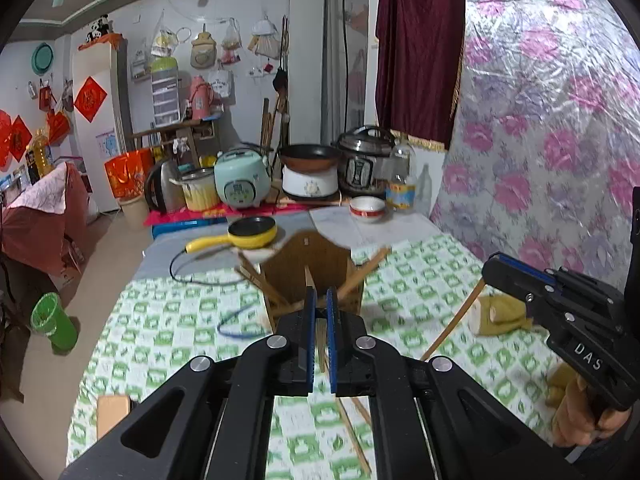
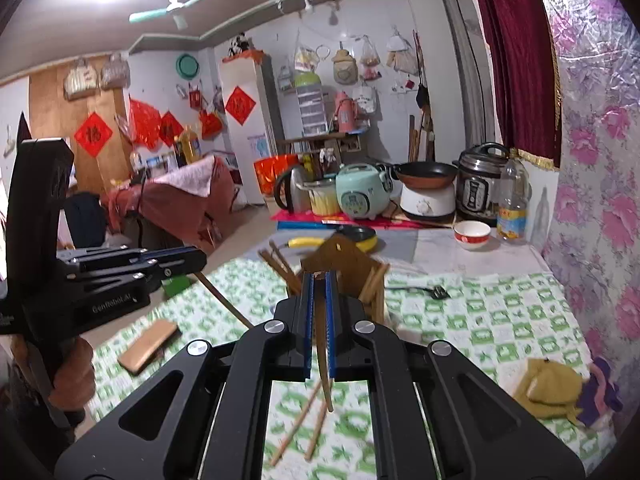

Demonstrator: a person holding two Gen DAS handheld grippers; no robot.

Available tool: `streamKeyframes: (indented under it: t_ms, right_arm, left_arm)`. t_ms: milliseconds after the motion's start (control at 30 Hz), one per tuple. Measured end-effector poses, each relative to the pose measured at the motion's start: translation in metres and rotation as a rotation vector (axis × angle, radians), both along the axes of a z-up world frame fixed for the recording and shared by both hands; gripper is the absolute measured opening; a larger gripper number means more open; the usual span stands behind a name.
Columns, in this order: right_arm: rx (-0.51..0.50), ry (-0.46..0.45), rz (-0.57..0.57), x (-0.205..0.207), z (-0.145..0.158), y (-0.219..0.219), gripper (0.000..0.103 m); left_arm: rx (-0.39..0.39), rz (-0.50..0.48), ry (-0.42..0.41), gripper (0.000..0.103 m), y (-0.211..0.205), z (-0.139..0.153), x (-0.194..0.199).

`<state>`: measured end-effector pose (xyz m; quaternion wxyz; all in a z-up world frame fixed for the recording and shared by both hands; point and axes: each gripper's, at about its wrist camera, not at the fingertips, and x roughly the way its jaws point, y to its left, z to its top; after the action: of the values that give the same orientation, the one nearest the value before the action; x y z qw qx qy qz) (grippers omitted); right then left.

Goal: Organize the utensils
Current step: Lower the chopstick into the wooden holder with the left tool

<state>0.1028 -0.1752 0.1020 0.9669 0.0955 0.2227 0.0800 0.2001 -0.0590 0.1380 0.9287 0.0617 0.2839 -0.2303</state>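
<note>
Already I have one chopstick clamped in each gripper: the left gripper (image 1: 319, 300) and the right gripper (image 2: 319, 282). Loose chopsticks (image 2: 298, 426) lie on the checked tablecloth (image 2: 500, 320) below; beyond, the wooden holder (image 1: 312, 268) has several in it.

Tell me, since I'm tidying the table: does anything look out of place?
Yes. Loose chopsticks lie scattered on the green checked tablecloth instead of standing in the wooden holder. Those already in the holder splay outward at odd angles. Each claw, left and right, is shut on a chopstick.
</note>
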Motion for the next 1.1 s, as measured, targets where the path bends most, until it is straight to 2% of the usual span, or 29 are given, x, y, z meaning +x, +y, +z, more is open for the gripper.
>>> streamKeyframes:
  t_ms: [200,433,600,700,767,800,833,933,1033,1100]
  right_arm:
    - [0.037,-0.041,-0.013,0.037,0.018,-0.006,0.007]
    - [0.066,-0.113,-0.071,0.08,0.033,-0.016,0.007]
    - [0.096,-0.132,-0.118,0.115,0.025,-0.025,0.007]
    - [0.102,-0.092,-0.122,0.135,0.006,-0.028,0.007]
    - [0.088,-0.029,-0.117,0.152,-0.017,-0.027,0.011]
    - [0.089,0.007,-0.126,0.159,-0.029,-0.028,0.011]
    - [0.098,0.027,-0.126,0.161,-0.035,-0.029,0.011]
    - [0.123,0.04,-0.126,0.159,-0.04,-0.036,0.011]
    - [0.124,0.019,-0.129,0.148,-0.03,-0.038,0.012]
    - [0.12,0.005,-0.128,0.138,-0.023,-0.037,0.014]
  left_arm:
    - [-0.014,0.024,-0.03,0.006,-0.006,0.021,0.031]
    - [-0.072,0.065,-0.04,0.006,-0.004,0.034,0.076]
    - [-0.087,0.081,-0.027,0.006,-0.005,0.02,0.106]
    - [-0.074,0.075,-0.002,0.006,-0.01,-0.002,0.123]
    - [-0.054,0.086,0.027,0.014,-0.013,-0.019,0.133]
    - [-0.05,0.089,0.039,0.025,-0.012,-0.025,0.136]
    - [-0.047,0.098,0.05,0.031,-0.011,-0.032,0.139]
    - [-0.049,0.114,0.06,0.033,-0.005,-0.037,0.14]
    - [-0.086,0.129,0.061,0.043,0.007,-0.029,0.134]
    - [-0.092,0.142,0.044,0.045,0.01,-0.021,0.127]
